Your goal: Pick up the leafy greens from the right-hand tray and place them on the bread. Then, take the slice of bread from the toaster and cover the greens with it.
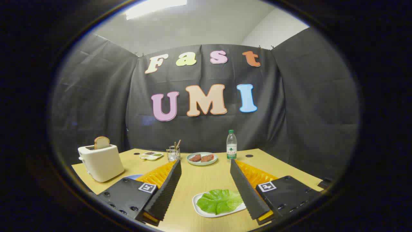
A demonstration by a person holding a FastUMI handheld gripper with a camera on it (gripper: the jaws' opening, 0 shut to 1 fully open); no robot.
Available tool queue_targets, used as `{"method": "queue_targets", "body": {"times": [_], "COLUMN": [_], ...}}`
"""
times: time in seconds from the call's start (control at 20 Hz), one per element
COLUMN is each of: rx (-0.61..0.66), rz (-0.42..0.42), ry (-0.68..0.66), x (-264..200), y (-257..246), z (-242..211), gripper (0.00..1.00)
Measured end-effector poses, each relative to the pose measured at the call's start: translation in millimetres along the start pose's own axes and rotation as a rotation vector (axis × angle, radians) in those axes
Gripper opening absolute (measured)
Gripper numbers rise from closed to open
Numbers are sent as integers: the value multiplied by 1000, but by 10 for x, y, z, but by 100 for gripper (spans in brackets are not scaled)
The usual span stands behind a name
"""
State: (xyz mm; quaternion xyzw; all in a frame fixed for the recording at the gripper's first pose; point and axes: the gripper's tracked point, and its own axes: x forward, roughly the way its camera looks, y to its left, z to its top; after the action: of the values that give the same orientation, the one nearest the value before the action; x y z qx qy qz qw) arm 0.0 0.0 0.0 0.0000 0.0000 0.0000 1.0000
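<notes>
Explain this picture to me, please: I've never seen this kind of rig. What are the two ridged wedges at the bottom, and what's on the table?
The wedges are the two fingers of a handheld gripper; the camera rides on it and looks forward along them. They are spread open and hold nothing. Between them, on the wooden table, lies a white tray with leafy greens. Beyond the fingers stand a toaster with a bread slice sticking up, a sauce dish, a utensil holder, a plate of meat and a water bottle.

No wording can be read. The water bottle (231, 145), beyond the gripper (205, 163), has a label (231, 150) with print too small to make out. The gripper, fingers spread wide, bears a square black-and-white marker tag (148, 188) behind each finger.
</notes>
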Motion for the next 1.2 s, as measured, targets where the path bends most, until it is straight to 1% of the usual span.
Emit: {"method": "queue_targets", "body": {"times": [0.75,1.2], "rx": [18,56], "rz": [-7,-56], "ry": [33,100], "x": [46,136], "y": [-110,-349], "z": [-97,-313], "gripper": [98,98]}}
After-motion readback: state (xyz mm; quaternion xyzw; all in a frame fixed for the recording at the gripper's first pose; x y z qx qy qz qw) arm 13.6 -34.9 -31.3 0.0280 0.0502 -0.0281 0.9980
